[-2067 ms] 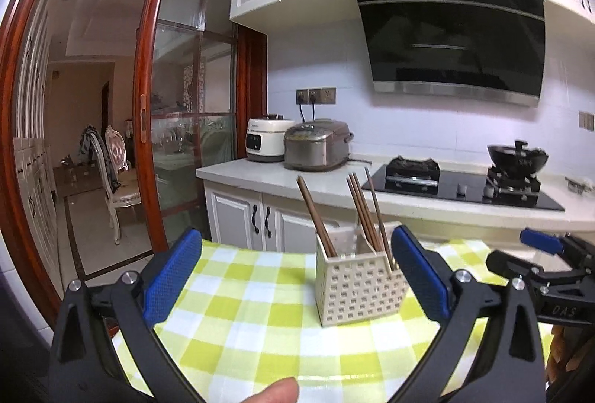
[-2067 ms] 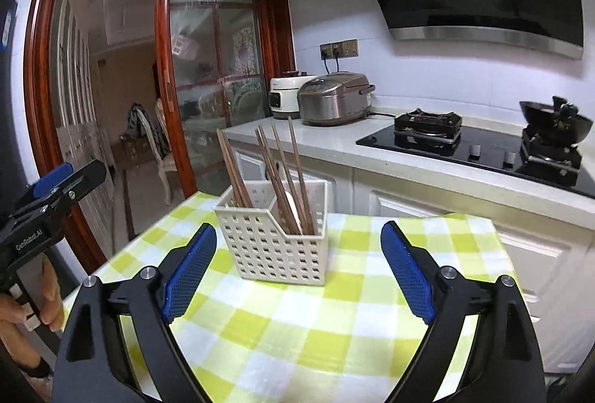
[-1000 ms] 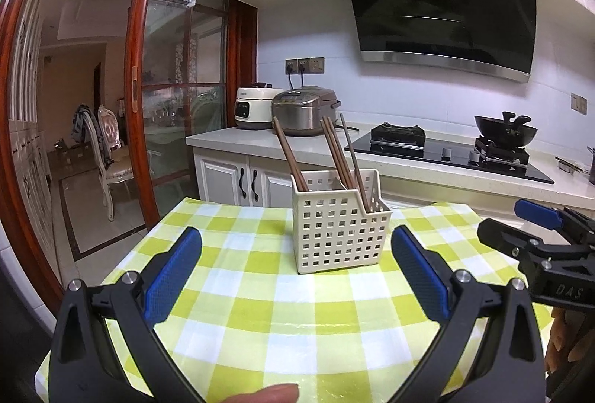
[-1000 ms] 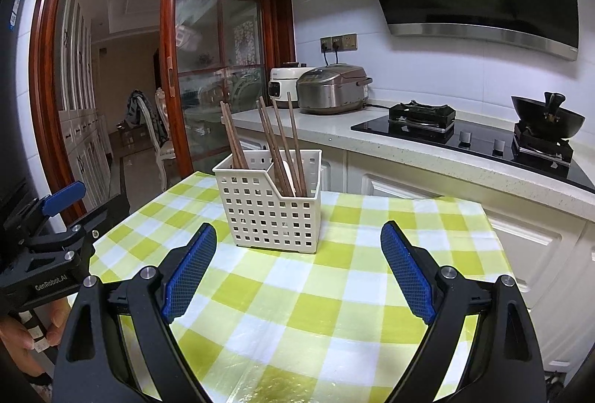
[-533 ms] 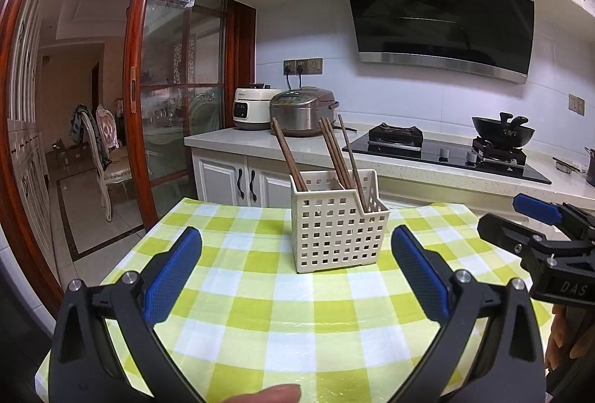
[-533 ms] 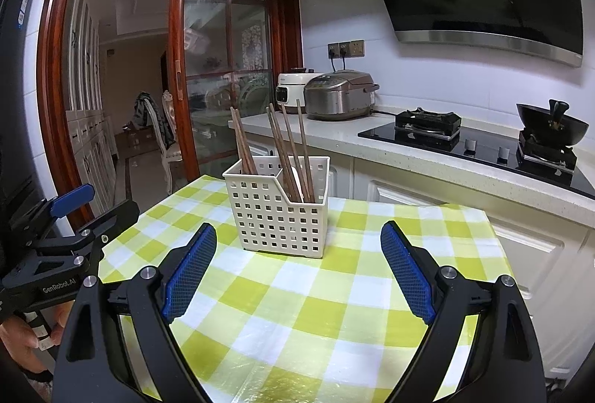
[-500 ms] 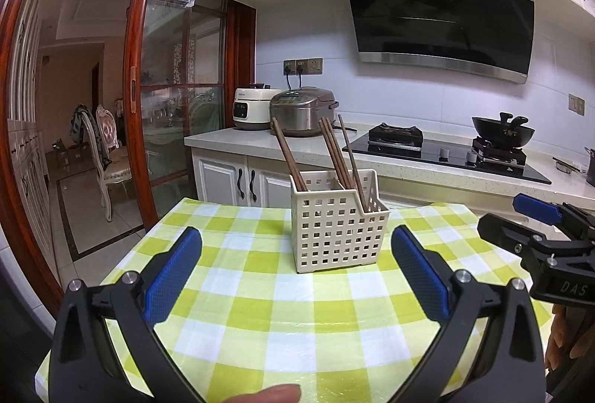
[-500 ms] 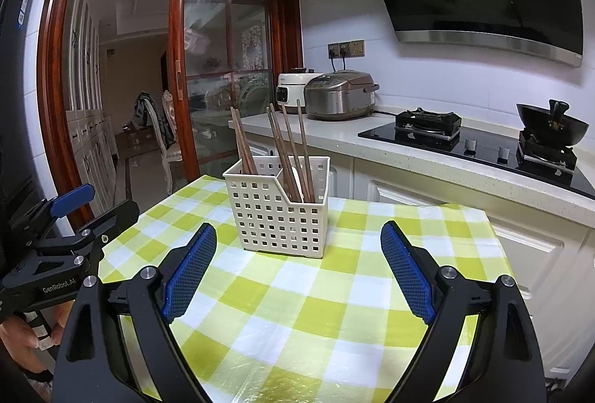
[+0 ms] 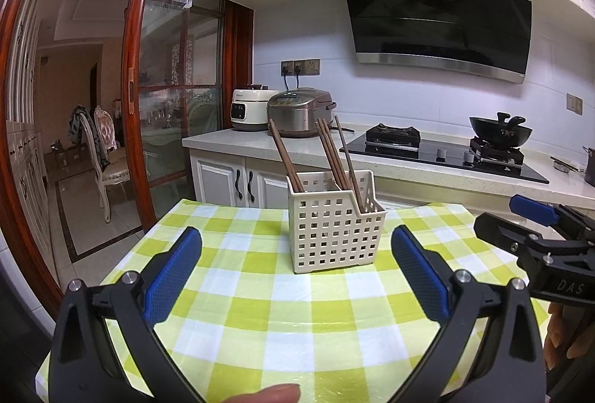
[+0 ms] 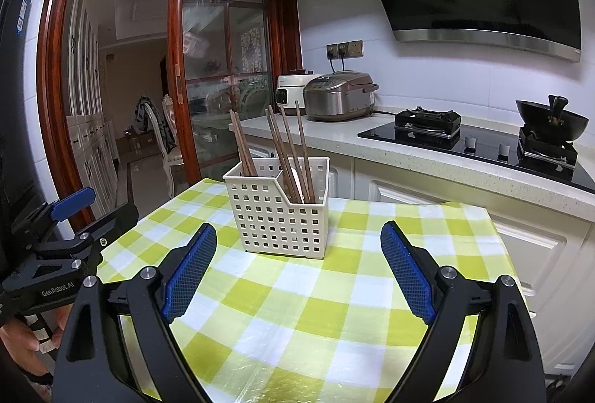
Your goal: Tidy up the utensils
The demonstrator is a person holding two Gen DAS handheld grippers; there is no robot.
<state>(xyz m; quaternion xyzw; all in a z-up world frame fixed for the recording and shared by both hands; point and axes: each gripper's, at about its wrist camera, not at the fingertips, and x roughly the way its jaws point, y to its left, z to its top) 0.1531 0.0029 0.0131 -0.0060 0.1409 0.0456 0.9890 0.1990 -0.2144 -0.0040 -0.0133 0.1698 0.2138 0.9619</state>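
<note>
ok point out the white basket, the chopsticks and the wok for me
white basket (image 9: 334,235): left wrist view, on its perforated front wall.
chopsticks (image 10: 286,138): right wrist view, on a shaft above the basket rim.
wok (image 9: 500,134): left wrist view, on its black bowl, sitting on the stove.

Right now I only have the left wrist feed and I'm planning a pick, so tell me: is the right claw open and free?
Observer: Yes, the right claw is wide open, with nothing between its pads.
Operator: Anything in the basket besides chopsticks?
Observer: In the basket, a pale spoon-like thing stands behind the chopsticks in the compartment with the lower front wall. I cannot tell exactly what it is.
</note>
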